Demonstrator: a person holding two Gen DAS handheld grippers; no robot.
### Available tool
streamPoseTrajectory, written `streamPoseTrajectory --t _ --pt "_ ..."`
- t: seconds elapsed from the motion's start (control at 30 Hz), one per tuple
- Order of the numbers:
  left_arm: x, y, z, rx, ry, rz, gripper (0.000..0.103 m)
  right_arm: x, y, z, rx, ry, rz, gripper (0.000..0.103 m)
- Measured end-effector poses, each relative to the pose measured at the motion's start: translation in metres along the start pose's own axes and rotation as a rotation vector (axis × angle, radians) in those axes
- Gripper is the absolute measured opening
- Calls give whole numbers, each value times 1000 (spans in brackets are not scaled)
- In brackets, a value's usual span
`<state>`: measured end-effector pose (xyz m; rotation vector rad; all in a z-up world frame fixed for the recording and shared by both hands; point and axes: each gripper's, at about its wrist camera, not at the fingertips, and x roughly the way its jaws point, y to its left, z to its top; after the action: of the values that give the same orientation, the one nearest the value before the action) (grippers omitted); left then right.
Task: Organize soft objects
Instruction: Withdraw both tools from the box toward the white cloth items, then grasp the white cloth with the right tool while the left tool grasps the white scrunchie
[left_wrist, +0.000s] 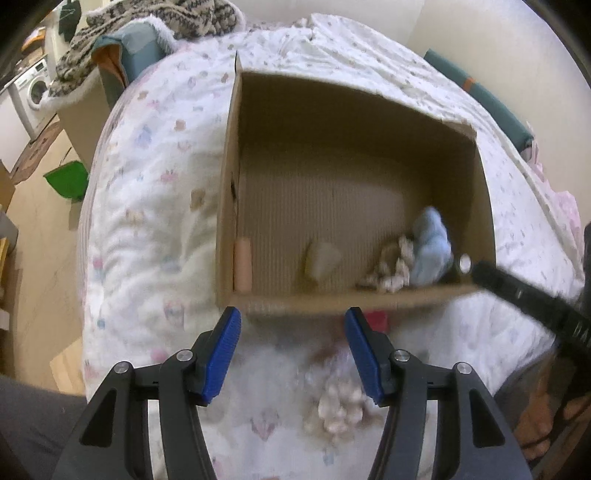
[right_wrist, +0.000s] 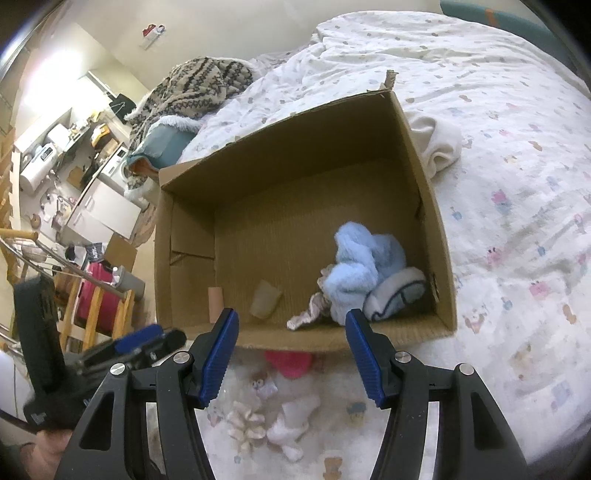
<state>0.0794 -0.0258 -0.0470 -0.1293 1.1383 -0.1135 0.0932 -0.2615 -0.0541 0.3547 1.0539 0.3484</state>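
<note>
Both grippers hang half-spread and empty. Beyond the right gripper (right_wrist: 291, 354), the cardboard box (right_wrist: 441, 236) holds a blue fluffy cloth (right_wrist: 360, 266). Beneath the left gripper (left_wrist: 293, 352) on the bed (left_wrist: 147, 221) lies a cream knobbly toy (left_wrist: 338, 410); I'd descend straight, pinching its middle.
</note>
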Motion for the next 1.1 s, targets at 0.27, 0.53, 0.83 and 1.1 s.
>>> streamPoseTrajectory --t 0.27,0.53,0.83,1.1 --pt "23 -22 -48 62 169 -65 55 -8 -5 -20 50 20 -11 63" --pt "55 -46 -69 124 256 -61 55 -11 -8 -35 83 47 -32 63" --pt "75 -50 -73 142 310 -40 28 -12 -9 -42 93 51 -40 63" --pt "39 -39 -76 127 294 -103 19 -9 -10 -46 101 80 -20 63"
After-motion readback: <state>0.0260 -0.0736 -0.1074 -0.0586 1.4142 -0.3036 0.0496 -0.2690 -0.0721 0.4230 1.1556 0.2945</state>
